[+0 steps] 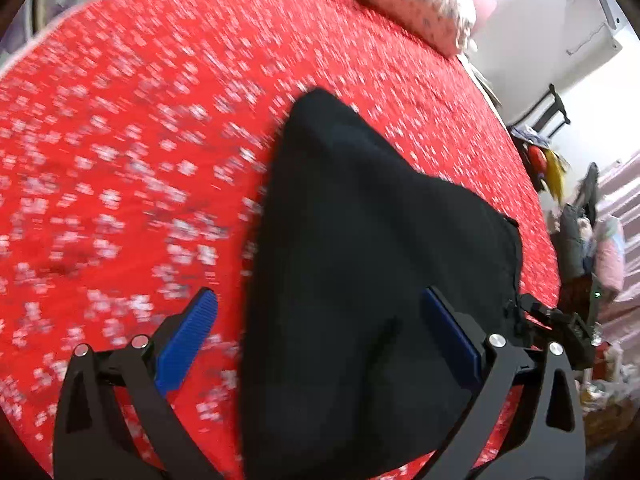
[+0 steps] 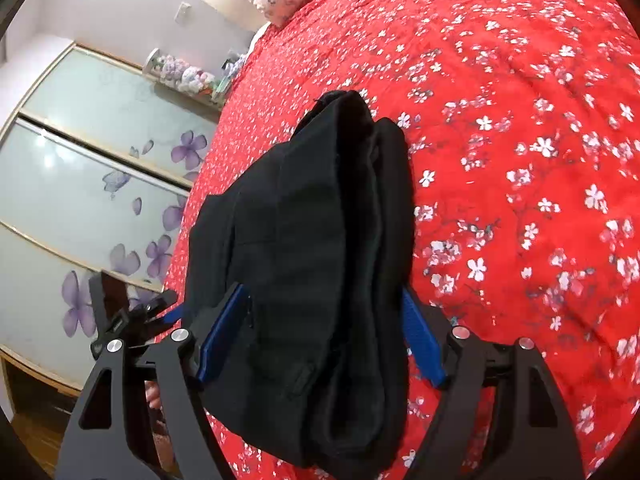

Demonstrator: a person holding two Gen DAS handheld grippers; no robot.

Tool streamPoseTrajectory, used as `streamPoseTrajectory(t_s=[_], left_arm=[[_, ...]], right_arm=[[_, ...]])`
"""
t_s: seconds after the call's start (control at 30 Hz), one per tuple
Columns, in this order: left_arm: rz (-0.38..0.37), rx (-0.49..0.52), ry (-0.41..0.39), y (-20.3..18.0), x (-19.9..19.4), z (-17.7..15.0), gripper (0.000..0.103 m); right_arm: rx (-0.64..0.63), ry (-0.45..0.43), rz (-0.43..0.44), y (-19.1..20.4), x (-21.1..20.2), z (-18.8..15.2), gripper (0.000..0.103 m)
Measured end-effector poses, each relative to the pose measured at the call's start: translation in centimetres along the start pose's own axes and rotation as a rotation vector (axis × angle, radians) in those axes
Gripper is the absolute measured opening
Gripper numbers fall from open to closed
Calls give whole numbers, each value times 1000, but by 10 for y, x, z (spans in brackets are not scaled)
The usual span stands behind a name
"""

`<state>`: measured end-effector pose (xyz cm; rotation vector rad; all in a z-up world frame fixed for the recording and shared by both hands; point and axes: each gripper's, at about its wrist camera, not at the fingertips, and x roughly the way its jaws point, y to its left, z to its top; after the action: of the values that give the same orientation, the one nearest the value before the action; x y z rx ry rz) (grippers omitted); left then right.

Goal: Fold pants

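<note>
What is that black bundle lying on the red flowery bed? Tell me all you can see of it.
The black pants are dark, soft-looking cloth with faint ribbing, already folded into a thick stack of several layers whose rounded folds run along one side. The bundle narrows toward its far end and lies on the red floral bedspread, near the bed's edge. The right gripper straddles its near end, blue fingers on either side. The left gripper stands open above it.

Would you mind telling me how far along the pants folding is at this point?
Mostly done: the black pants lie in a stacked, layered bundle on the red floral bedspread. In hand: the right gripper straddles the bundle's near end, and the left gripper is open above it. Left: perhaps a final tidy and letting go.
</note>
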<state>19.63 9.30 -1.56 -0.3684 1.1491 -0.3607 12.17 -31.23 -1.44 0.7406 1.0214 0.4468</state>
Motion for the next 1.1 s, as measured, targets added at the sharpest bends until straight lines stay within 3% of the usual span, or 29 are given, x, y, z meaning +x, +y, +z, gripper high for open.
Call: streamPoseTrajectory(t_s=[0.1, 0.13, 0.2, 0.23, 0.27, 0.3, 0.37, 0.47, 0.67, 0.83, 0.93, 1.1], left_arm=[[-36, -18, 46, -3, 14, 1, 99], [-34, -15, 44, -7, 16, 0, 98], [-21, -1, 29, -14, 15, -1, 95], [-6, 11, 20, -17, 13, -2, 89], [13, 28, 10, -21, 11, -4, 73], [23, 38, 4, -24, 9, -5, 68], [61, 56, -16, -28, 2, -7, 47], [65, 57, -41, -27, -6, -6, 27], [57, 107, -103, -46, -23, -9, 18], [-15, 129, -178, -74, -40, 1, 17], [-55, 139, -204, -91, -41, 6, 16], [-180, 107, -256, -105, -23, 4, 15]], right_arm=[[-25, 10, -7, 5, 6, 5, 74], [-43, 11, -20, 7, 5, 4, 64], [-76, -6, -24, 13, 4, 0, 56], [-83, -13, -20, 14, 2, -1, 54], [-90, -26, -13, 14, 1, -4, 52], [-92, -32, -10, 13, 2, -1, 49], [-102, -45, -10, 15, 0, -2, 46], [-120, -74, 9, 19, -11, -6, 41], [-82, -101, 84, 26, -22, -3, 35], [-47, -120, 140, 27, -33, 13, 28], [-82, -149, 113, 32, -42, 21, 28], [-48, -253, 125, 9, -74, 30, 28]])
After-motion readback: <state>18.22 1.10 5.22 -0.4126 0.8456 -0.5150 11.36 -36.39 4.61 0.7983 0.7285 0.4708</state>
